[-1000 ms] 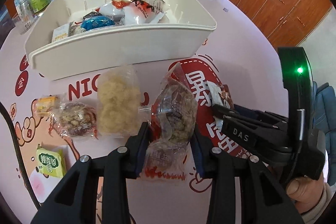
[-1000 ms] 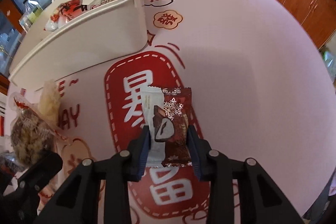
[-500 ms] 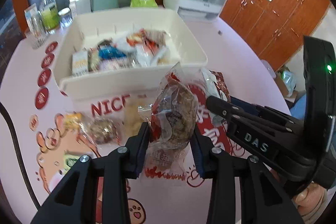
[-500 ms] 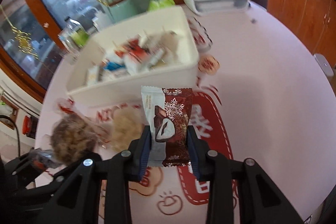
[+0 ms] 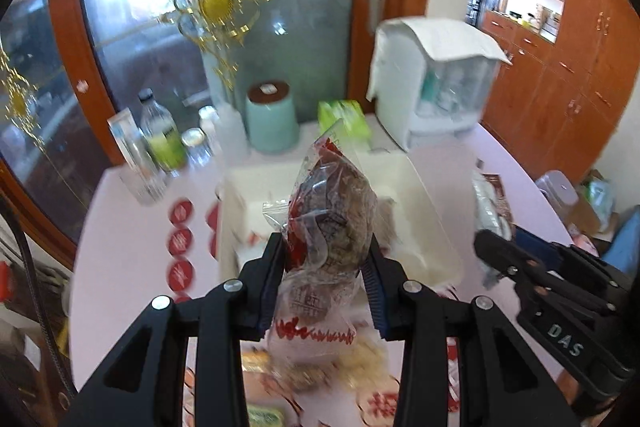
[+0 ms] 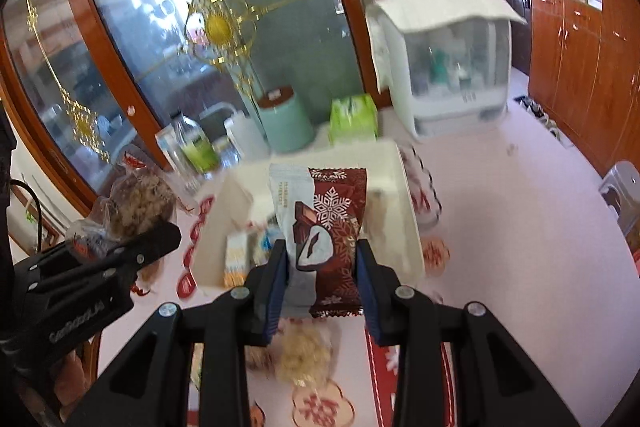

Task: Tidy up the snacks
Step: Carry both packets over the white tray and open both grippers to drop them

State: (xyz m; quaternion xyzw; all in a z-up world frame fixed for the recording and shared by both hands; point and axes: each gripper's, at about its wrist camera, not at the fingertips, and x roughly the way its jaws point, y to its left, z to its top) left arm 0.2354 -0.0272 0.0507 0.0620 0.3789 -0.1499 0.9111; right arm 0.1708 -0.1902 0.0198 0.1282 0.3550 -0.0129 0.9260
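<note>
Pink table [image 6: 520, 227] with red printed motifs, bearing: white bin [image 6: 404, 227] of snacks; mint canister [image 6: 286, 123]; green tissue pack [image 6: 354, 117]; bottles [image 5: 160, 135]; white dispenser cabinet [image 6: 452, 67]; loose pale snack packet [image 6: 304, 355] at near edge.

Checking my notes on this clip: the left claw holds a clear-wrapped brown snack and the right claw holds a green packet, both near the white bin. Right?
Not quite. The right claw holds a brown-and-white snowflake packet, not a green one, as the right wrist view shows. The left claw does hold the clear-wrapped brown snack, near the white bin.
</note>
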